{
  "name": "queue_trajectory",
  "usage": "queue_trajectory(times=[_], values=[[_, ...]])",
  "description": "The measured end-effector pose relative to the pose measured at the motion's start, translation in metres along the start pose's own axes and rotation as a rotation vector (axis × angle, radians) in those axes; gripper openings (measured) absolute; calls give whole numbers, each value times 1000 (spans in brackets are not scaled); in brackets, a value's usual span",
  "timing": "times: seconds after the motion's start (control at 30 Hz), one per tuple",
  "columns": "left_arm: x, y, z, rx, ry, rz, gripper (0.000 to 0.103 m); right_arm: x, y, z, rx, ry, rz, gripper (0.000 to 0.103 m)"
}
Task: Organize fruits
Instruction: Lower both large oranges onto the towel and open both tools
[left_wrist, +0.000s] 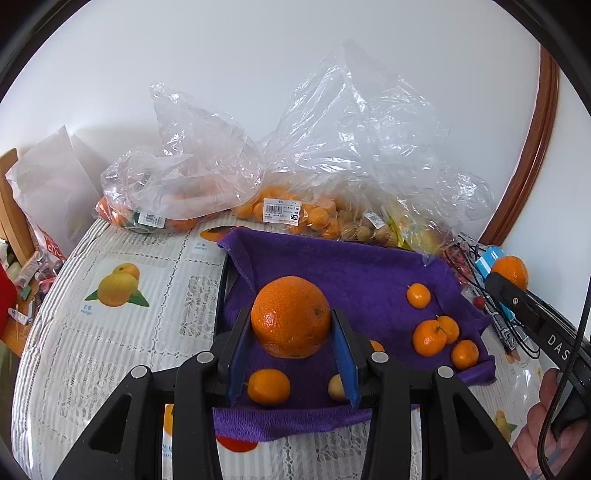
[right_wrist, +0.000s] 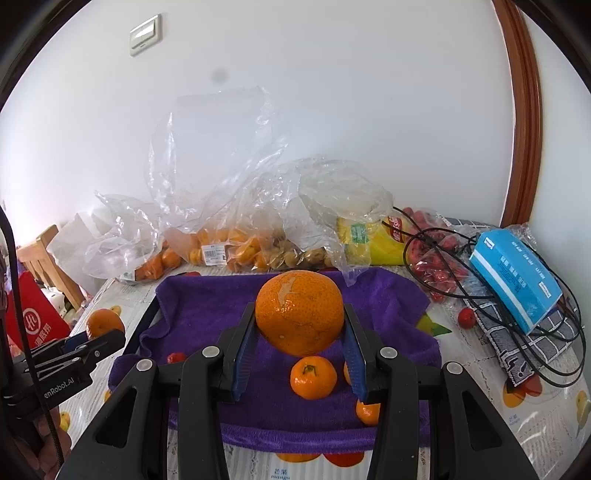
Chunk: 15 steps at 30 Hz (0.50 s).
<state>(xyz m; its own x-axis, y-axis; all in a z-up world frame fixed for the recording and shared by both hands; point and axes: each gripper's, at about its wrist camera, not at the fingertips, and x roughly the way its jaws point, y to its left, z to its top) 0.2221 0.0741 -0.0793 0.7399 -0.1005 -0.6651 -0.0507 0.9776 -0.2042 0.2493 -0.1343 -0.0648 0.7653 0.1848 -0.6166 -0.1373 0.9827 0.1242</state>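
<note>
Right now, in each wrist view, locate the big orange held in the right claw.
Left wrist view: far right edge, the big orange sits at the tip of the right claw, beyond the purple towel.
Right wrist view: centre, the same orange is gripped between the blue pads.
Shared landmark: the purple towel, also the blue tissue pack on the right.

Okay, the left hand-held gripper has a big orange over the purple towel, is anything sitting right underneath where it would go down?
Yes. Under the big orange in the left hand-held gripper, a small tangerine lies on the purple towel.
</note>
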Motion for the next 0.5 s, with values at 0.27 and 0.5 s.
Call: queue_trajectory(times=[0.27,0.5], values=[[21,2,7,-27,22,-3,39,24,-7,0,30,17,24,43],[36,9,5,-36,38,9,39,36,-17,-4,47,30,13,43]])
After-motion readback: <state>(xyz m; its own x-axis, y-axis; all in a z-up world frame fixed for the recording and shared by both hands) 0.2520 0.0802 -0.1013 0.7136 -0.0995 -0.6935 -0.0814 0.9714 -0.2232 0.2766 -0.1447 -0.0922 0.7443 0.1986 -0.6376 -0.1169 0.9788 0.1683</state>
